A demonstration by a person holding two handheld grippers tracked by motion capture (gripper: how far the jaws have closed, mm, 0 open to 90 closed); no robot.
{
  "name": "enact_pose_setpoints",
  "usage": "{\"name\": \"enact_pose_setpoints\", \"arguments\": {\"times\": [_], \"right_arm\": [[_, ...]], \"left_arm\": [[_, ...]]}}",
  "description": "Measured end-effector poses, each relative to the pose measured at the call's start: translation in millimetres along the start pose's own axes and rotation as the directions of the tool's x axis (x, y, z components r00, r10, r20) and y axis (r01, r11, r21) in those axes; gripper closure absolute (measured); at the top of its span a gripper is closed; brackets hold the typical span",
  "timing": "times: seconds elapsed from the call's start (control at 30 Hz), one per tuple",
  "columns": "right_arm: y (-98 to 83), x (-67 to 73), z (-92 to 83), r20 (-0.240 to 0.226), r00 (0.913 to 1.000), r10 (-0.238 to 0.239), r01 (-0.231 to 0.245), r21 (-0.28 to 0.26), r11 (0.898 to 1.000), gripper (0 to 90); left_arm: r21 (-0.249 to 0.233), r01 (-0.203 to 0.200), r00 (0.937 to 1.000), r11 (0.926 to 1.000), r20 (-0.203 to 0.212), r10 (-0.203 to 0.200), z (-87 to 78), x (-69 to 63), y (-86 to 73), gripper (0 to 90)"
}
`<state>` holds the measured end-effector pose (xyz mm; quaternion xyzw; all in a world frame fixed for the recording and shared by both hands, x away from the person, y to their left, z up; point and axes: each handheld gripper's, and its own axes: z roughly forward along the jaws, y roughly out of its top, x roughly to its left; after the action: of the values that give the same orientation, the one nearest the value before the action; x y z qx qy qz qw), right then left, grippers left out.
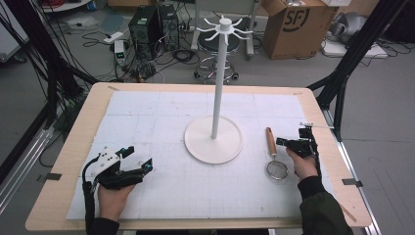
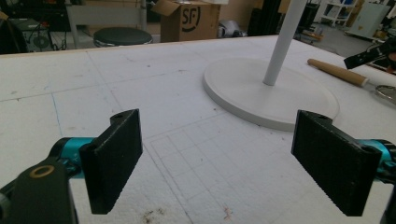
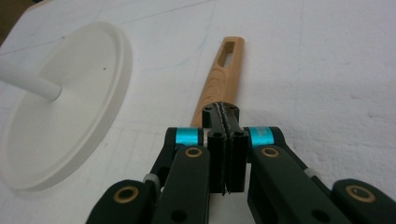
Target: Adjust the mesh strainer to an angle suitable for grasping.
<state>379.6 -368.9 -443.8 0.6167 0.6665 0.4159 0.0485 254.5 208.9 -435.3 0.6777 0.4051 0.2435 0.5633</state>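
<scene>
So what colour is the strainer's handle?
Light brown wood grain on the handle, clearest in the right gripper view.

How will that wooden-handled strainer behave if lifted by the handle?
The strainer probably stays rigid: solid wooden handle, metal mesh bowl. Likely light but bowl-heavy, so it may droop. The rounded handle could twist in the right gripper.

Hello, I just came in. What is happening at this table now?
A person holds a gripper in each hand over a white mat. The right gripper, jaws closed together with nothing between them, sits beside a wooden-handled strainer lying right of a white hook stand. The left gripper rests wide open and empty at the near left. Nothing is picked up yet.
</scene>
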Motion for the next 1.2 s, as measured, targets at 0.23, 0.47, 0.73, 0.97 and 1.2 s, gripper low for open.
{"name": "enact_pose_setpoints", "arguments": {"times": [0.23,0.47,0.73,0.97,1.2], "right_arm": [[-1.2,-1.0,15.4,0.01,0.9999,0.001,-0.001,0.03,1.0,90.0],[0.3,7.2,19.1,0.017,0.9991,-0.039,0.038,0.058,0.998,90.0],[3.7,21.5,28.0,-0.009,0.9957,-0.092,0.092,0.111,0.99,90.0],[3.8,25.2,27.9,-0.011,0.994,-0.109,0.109,0.132,0.985,90.0],[10.7,29.6,30.1,-0.016,0.9897,-0.143,0.143,0.192,0.971,90.0]], "left_arm": [[-0.009,0.009,1.0,0.9999,-0.004,-0.009,-1.4,3.9,-0.1,17.1],[-0.007,0.007,1.0,0.9999,0.0,-0.007,-0.7,3.1,0.2,17.3],[-0.005,0.004,1.0,1.0,0.007,-0.004,1.6,1.9,0.6,17.3],[-0.006,0.005,1.0,1.0,0.008,-0.005,1.5,2.4,0.7,17.4],[-0.007,0.005,1.0,1.0,0.004,-0.005,1.5,2.4,0.7,17.4]]}}
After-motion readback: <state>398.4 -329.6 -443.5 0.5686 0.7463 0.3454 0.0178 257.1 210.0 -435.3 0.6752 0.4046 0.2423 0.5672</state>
